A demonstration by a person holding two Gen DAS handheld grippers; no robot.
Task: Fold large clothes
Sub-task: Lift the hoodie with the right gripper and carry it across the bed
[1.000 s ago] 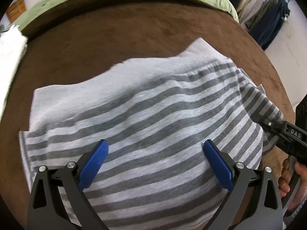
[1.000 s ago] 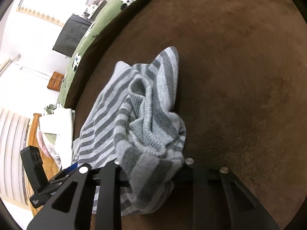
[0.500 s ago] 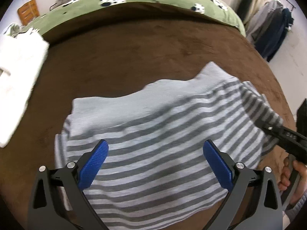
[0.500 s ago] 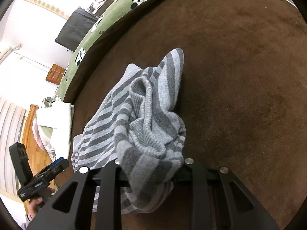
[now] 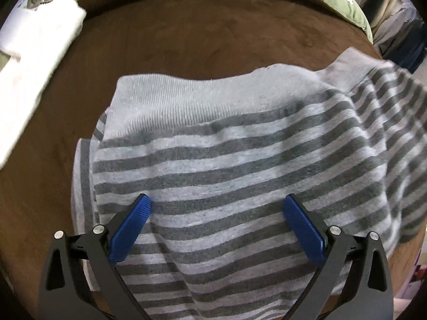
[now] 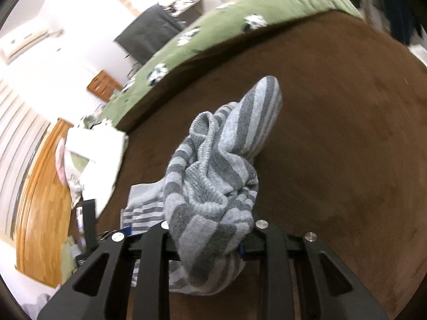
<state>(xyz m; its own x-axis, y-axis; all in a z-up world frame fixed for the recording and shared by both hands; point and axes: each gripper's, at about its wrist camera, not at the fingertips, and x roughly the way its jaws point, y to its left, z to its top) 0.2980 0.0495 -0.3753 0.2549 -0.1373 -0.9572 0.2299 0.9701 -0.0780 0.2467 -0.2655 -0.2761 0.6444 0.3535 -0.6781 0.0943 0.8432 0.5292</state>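
Note:
A grey striped sweater (image 5: 234, 160) lies spread on the brown bed cover (image 5: 213, 34), its plain ribbed hem toward the far side. My left gripper (image 5: 217, 220) is open just above the sweater's near part, blue pads (image 5: 130, 229) wide apart, nothing between them. My right gripper (image 6: 210, 242) is shut on a bunched part of the same sweater (image 6: 213, 176), which rises in a crumpled heap in front of the fingers and hides the pads. The left gripper's body shows at the left of the right wrist view (image 6: 88, 221).
A white folded cloth (image 5: 34, 42) lies at the far left of the bed. A green pillow strip with panda print (image 6: 240, 16) edges the far side. A wooden bed frame (image 6: 40, 194) is on the left. Hanging clothes (image 5: 397, 24) are at far right.
My left gripper has moved left and closer over the sweater, staying open. My right gripper has kept its hold on the bunched fabric and swung, tilting its view toward the room.

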